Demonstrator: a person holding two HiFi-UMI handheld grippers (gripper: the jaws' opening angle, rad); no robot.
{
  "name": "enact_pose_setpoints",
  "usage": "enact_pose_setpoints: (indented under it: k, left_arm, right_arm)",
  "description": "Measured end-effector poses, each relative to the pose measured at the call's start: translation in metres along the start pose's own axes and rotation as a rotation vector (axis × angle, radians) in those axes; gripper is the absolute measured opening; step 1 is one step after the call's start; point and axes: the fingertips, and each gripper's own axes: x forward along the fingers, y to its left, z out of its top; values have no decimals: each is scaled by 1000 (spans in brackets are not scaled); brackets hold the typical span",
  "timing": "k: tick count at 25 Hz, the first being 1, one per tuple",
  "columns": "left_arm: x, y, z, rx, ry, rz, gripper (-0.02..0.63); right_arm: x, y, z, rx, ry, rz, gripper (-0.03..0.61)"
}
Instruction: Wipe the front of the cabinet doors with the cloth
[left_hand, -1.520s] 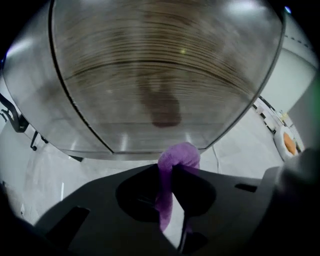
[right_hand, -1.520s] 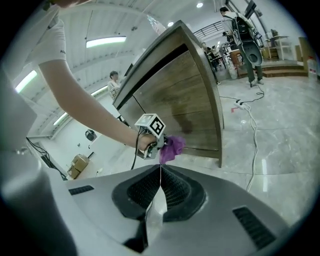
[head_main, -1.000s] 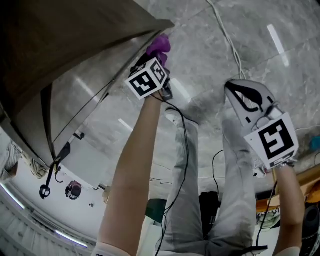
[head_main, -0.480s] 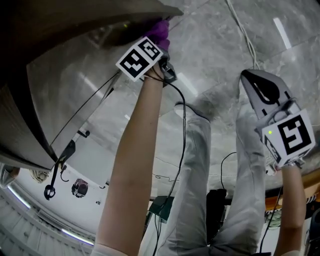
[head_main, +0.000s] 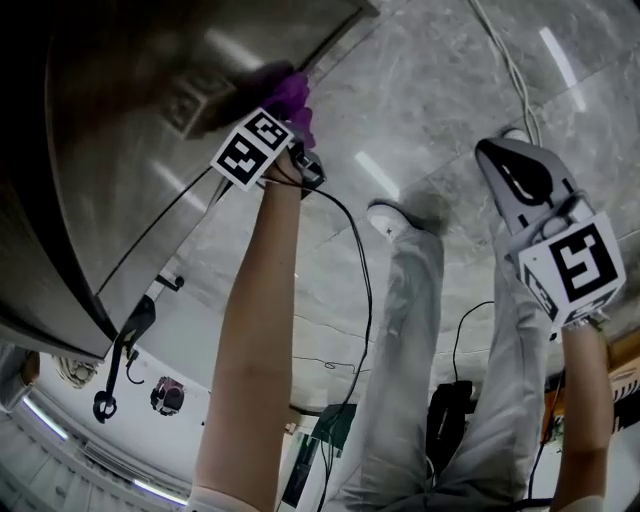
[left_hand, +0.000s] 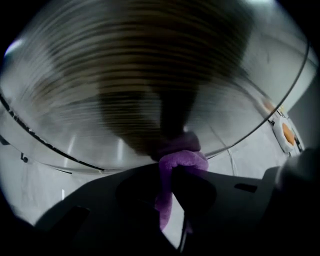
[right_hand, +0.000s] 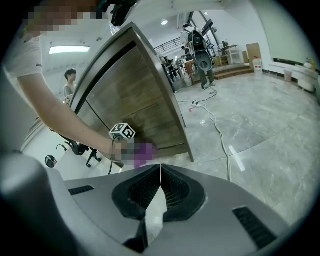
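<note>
My left gripper (head_main: 285, 125) is shut on a purple cloth (head_main: 291, 96) and presses it against the lower part of the wooden cabinet door (head_main: 150, 110). Seen from the left gripper view, the cloth (left_hand: 176, 160) is pinched between the dark jaws, its bunched end against the blurred door (left_hand: 140, 75). In the right gripper view the cloth (right_hand: 146, 150) touches the cabinet front (right_hand: 135, 110) near its bottom corner. My right gripper (head_main: 515, 175) hangs at the right over the floor, jaws shut with nothing held; in its own view its tips (right_hand: 160, 172) meet.
Grey marble floor (head_main: 440, 90) with a white cable (head_main: 510, 70) across it. The person's legs and a white shoe (head_main: 390, 215) are in the middle. An office chair (head_main: 125, 335) stands by the cabinet's side. Another person (right_hand: 70, 80) stands far behind the cabinet.
My left gripper has carried the cloth leftward and up along the door front. The right gripper has barely shifted.
</note>
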Motion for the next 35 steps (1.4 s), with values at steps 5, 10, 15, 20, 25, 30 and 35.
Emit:
enact_pose_setpoints:
  k: [5,10,15,20,25,30,35]
  left_arm:
    - [0,37,-8,22,14,-17,58]
    - [-12,97,-16,-4,38,9,58]
    - [-27,128,-19,-23,29,18,58]
    - [-56,135,-31,18,3,9,58]
    - [-114,111,-54,-35,-18,-69,58]
    - [-199,95,-62,-130,-105,-114,58]
    - [-280,89,-43,-166,-267,-122,58]
  right_arm:
    - [17,39,-4,-30,-10,-4,28]
    - [37,92,-3,-25,-39,-8,28]
    - [38,124,-2,-1,-64,-11,28]
    - [23,149,-12,-35,-14,31,28]
    - [-1,165,-3,-116,26,80,28]
    - [-32,189,31,-172,16,133,28]
    - [-51,201,55,-283,17,188,28]
